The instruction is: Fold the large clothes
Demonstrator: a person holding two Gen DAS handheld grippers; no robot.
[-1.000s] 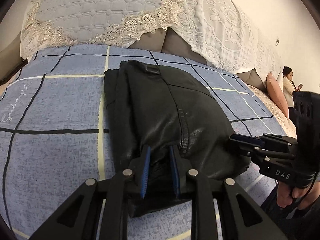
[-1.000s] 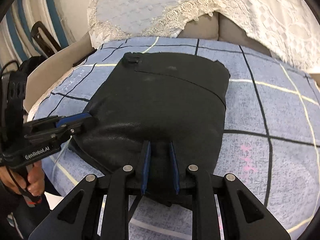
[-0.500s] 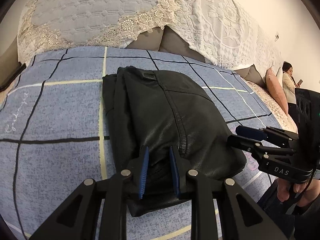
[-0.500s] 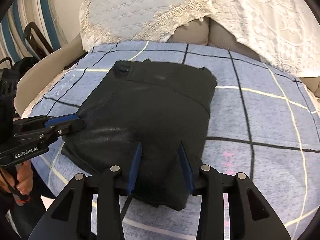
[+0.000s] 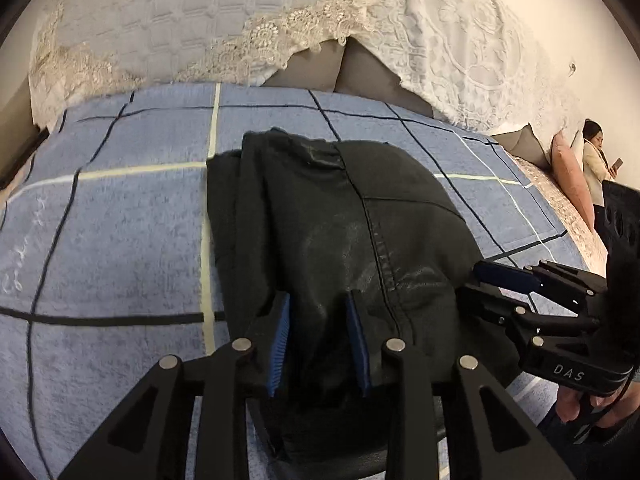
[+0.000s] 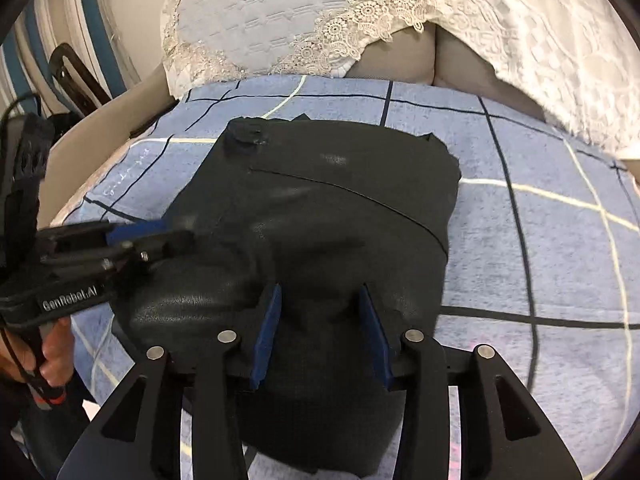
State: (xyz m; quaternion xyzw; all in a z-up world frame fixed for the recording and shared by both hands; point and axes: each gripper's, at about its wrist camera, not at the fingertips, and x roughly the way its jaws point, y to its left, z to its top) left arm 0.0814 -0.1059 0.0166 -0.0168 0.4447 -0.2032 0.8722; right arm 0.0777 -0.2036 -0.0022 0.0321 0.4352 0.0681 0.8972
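Jaws of the left gripper stand spread over the near hem of the black leather jacket, having just been opening, with the leather between the blue pads but not pinched; jaws of the right gripper stand wider, likewise just opened, straddling a raised hump of the jacket's near edge without pressing it; each gripper appears in the other's view, the right gripper entering at the jacket's right side with a hand below it, the left gripper at the jacket's left side, its fingertips at the jacket's left edge, with a hand on its grip; the jacket lies folded into a compact bundle on the bed, resting on a blue checked sheet with dark and pale lines; a curved seam crosses the jacket's upper panel; beyond the jacket's far edge, grey cushions carry lace-trimmed covers; far to the jacket's right, a person stands by the wall looking at a phone, beside a pink pillow.
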